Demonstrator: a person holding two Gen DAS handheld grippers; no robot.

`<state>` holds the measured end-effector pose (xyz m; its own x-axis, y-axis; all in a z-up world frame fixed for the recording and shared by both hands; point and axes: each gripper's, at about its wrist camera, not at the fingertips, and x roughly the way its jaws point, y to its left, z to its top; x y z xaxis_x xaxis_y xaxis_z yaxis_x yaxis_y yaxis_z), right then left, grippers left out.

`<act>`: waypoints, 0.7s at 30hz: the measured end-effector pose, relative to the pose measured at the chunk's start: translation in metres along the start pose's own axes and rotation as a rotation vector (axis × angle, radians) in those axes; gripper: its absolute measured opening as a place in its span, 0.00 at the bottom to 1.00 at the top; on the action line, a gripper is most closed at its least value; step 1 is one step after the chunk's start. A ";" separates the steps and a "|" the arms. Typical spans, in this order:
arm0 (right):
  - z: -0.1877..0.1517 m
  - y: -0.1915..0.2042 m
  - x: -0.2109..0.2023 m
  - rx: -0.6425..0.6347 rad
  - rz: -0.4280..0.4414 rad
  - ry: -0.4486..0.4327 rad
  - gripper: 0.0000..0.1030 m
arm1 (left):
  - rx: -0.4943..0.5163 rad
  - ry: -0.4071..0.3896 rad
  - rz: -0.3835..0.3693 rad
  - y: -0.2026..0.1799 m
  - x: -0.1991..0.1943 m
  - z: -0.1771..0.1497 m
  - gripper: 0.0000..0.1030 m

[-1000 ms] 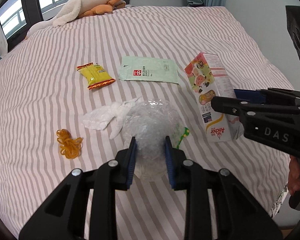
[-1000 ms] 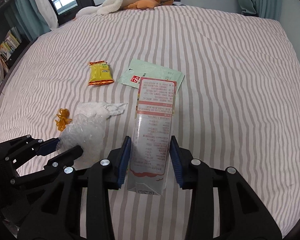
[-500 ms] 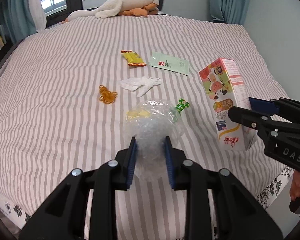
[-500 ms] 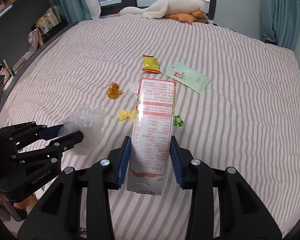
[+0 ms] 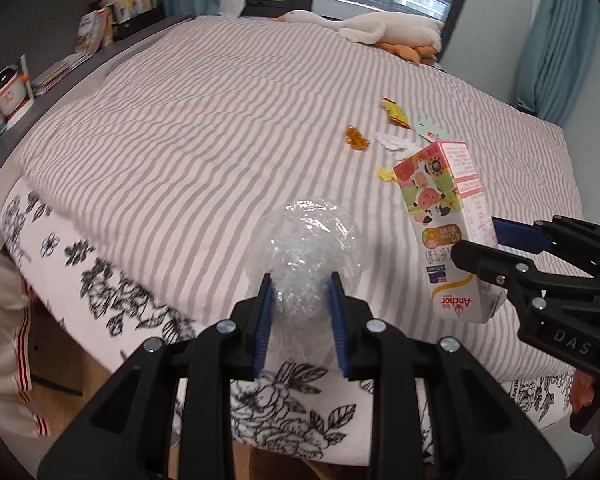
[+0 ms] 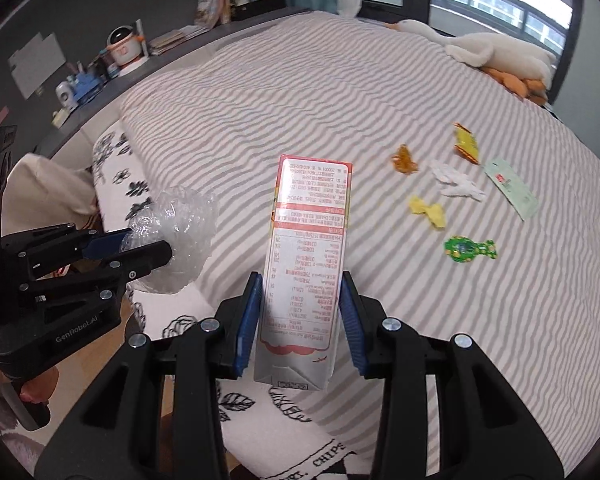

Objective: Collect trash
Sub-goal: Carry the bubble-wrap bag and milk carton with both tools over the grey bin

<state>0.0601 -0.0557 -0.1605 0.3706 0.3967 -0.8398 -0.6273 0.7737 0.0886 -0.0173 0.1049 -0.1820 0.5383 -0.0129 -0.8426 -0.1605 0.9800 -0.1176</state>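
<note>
Both loads are clear of the bed [image 5: 204,128] edge – L gripper [image 5: 301,320] pinched on the bubble-wrap wad [image 5: 306,248], R gripper [image 6: 300,320] clamped on the milk carton [image 6: 306,256] – so hold pressure steady w/o crushing the wad till you find a bin, none in view.

"Anchor" reads upside down on the milk carton [image 5: 448,236]. "DAS" sits on the right gripper [image 5: 496,248], "GenRobot.AI" on the left gripper [image 6: 140,248], and "CHIPS" on the floral sheet [image 6: 324,452].
</note>
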 end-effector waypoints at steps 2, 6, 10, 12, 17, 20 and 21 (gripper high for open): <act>0.002 0.031 0.006 -0.064 0.037 0.011 0.36 | -0.068 -0.002 0.039 0.029 -0.015 -0.020 0.26; 0.002 0.097 0.013 -0.167 0.104 0.031 0.36 | -0.181 -0.008 0.105 0.080 -0.042 -0.057 0.26; -0.003 0.168 0.019 -0.267 0.162 0.046 0.36 | -0.283 -0.006 0.149 0.129 -0.068 -0.095 0.26; -0.007 0.209 0.023 -0.318 0.184 0.054 0.36 | -0.324 -0.004 0.165 0.157 -0.081 -0.115 0.26; -0.021 0.304 0.039 -0.380 0.236 0.102 0.36 | -0.401 0.023 0.207 0.220 -0.105 -0.158 0.26; -0.034 0.355 0.053 -0.424 0.258 0.131 0.36 | -0.417 0.048 0.232 0.253 -0.110 -0.183 0.26; -0.038 0.367 0.059 -0.428 0.264 0.145 0.36 | -0.429 0.059 0.230 0.263 -0.111 -0.190 0.26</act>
<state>-0.1745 0.2334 -0.1980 0.0823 0.4548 -0.8868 -0.9217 0.3732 0.1059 -0.2764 0.3265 -0.2194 0.4031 0.1712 -0.8990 -0.6027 0.7889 -0.1201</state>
